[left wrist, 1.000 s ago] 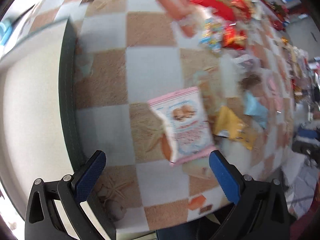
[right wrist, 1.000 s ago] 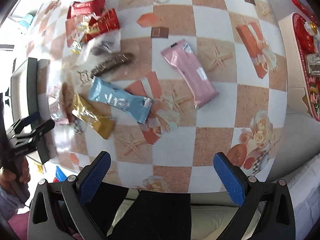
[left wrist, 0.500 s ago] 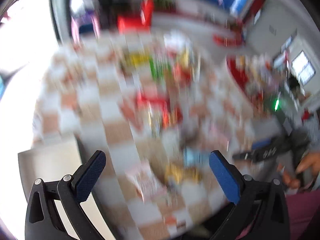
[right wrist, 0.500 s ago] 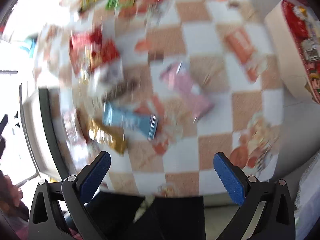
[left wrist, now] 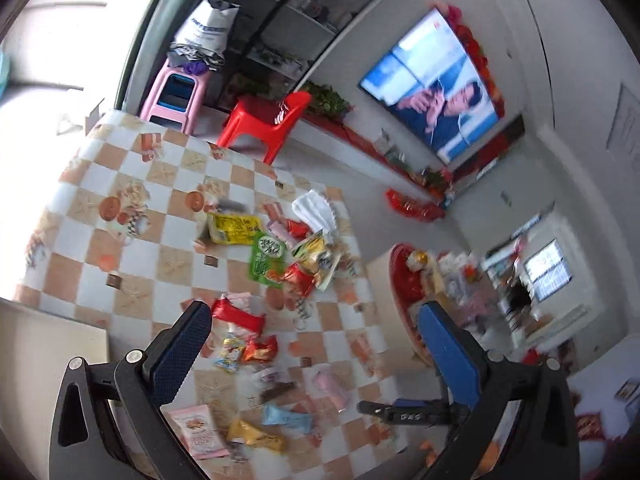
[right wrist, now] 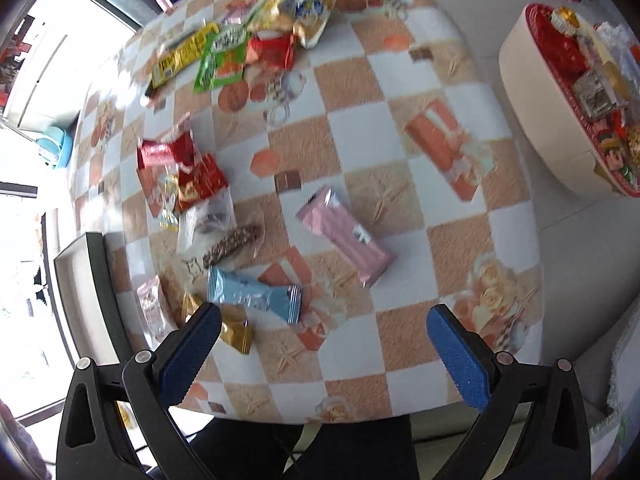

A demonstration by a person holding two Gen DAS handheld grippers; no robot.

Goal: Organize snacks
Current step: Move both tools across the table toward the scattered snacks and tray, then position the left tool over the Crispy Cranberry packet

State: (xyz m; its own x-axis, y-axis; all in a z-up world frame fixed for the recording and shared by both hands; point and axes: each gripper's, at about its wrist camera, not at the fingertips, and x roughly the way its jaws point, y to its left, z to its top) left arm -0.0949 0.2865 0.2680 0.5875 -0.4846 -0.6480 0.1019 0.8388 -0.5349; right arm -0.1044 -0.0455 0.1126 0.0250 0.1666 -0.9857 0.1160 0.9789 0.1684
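Left gripper [left wrist: 316,344]: jaws apart, empty, raised high.
Right gripper [right wrist: 324,340]: jaws apart, empty.
Snacks: pink bar [right wrist: 346,236] at centre, blue bar [right wrist: 254,294] lower left.
Advice: descend squarely over 1 bar, jaws astride its width.

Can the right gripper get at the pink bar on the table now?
Probably yes: the right gripper is open, and the pink bar lies alone ahead of its jaws, nothing on top.

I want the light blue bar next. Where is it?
In the right wrist view, the light blue bar lies near the table's front edge, between the gold packet and pink bar.
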